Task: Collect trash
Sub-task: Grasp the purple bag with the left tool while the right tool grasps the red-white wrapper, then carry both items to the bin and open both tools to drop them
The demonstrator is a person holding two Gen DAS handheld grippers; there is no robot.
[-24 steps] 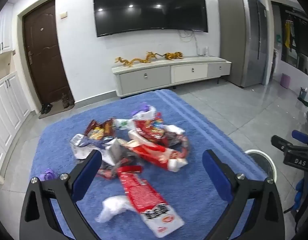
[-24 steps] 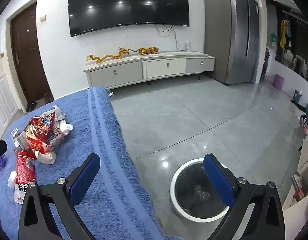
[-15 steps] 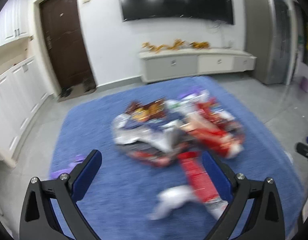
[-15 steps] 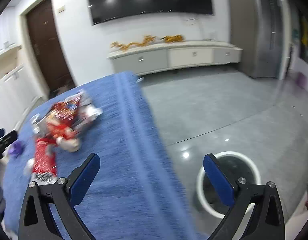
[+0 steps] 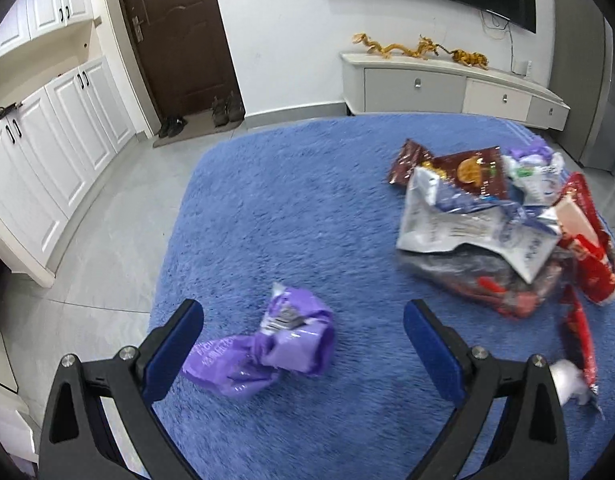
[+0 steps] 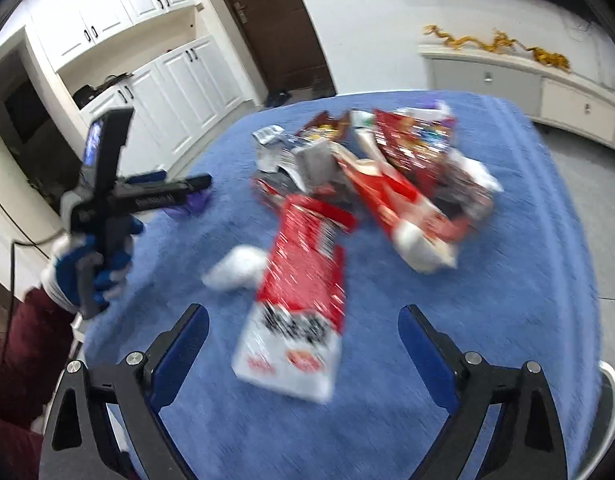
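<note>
Swinging left, the left gripper (image 5: 303, 344), wide apart, now frames the purple wrapper (image 5: 267, 352); right gripper (image 6: 303, 348), apart too, faces the red-and-white bag (image 6: 299, 312).

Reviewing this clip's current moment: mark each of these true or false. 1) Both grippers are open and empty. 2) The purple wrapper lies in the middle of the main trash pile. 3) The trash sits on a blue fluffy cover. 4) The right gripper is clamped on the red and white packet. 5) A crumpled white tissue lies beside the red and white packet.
1) True: the left gripper and right gripper stand wide open, holding nothing.
2) False: the purple wrapper lies apart from the main trash pile, in front of the left gripper.
3) True: blue fluffy cover.
4) False: the red and white packet lies loose on the cover.
5) True: white tissue.
</note>
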